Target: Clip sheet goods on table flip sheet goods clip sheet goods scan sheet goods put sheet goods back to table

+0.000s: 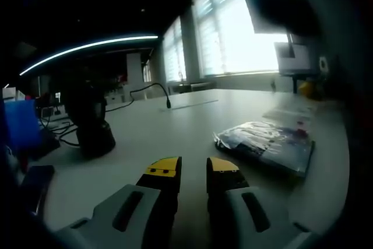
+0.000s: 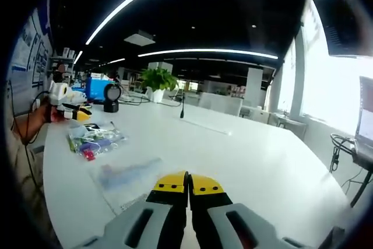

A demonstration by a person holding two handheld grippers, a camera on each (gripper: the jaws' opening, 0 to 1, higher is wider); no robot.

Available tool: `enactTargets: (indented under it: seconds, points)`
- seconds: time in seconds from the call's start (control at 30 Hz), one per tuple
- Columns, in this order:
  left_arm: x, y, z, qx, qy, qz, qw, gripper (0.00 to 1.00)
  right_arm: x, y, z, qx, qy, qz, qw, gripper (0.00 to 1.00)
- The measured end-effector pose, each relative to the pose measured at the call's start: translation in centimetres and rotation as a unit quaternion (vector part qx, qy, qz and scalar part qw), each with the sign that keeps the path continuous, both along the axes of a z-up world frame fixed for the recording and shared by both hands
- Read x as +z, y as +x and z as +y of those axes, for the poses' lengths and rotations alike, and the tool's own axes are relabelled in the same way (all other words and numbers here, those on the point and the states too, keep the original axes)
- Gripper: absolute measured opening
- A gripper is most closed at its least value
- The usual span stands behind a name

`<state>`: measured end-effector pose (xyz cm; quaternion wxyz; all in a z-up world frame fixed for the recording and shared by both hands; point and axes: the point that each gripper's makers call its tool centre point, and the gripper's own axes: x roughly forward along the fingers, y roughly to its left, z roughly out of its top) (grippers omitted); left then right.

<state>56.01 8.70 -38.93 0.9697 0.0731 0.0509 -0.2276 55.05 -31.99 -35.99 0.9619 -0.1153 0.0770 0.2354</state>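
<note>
A clear packet of sheet goods (image 1: 265, 144) with coloured items inside lies flat on the white table (image 1: 175, 132), ahead and to the right of my left gripper (image 1: 194, 170). The left jaws stand a little apart with bare table between them. In the right gripper view the same packet (image 2: 93, 141) lies at the left, with a second flat, pale blue-tinted sheet (image 2: 131, 173) nearer my right gripper (image 2: 188, 183). The right jaws are pressed together and hold nothing. A hand holds the left gripper (image 2: 80, 113) at the far left of that view.
A black scanner on a stand (image 1: 93, 126) sits on the table to the left, beside a blue box (image 1: 20, 123) and cables. A gooseneck microphone (image 2: 182, 109) and a potted plant (image 2: 157, 80) stand farther back. A monitor (image 1: 280, 13) hangs by the windows.
</note>
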Motion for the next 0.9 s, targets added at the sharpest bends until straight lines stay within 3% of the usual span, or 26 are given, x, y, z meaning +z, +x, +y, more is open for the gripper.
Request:
enactTargets:
  seconds: [0.47, 0.9]
  points:
    - [0.0, 0.0, 0.0, 0.0, 0.001, -0.001, 1.0, 0.1, -0.4, 0.9, -0.3, -0.017, -0.011, 0.045, 0.9988, 0.0]
    - [0.1, -0.3, 0.0, 0.001, 0.001, -0.002, 1.0, 0.1, -0.2, 1.9, -0.5, -0.023, -0.032, 0.058, 0.9975, 0.0]
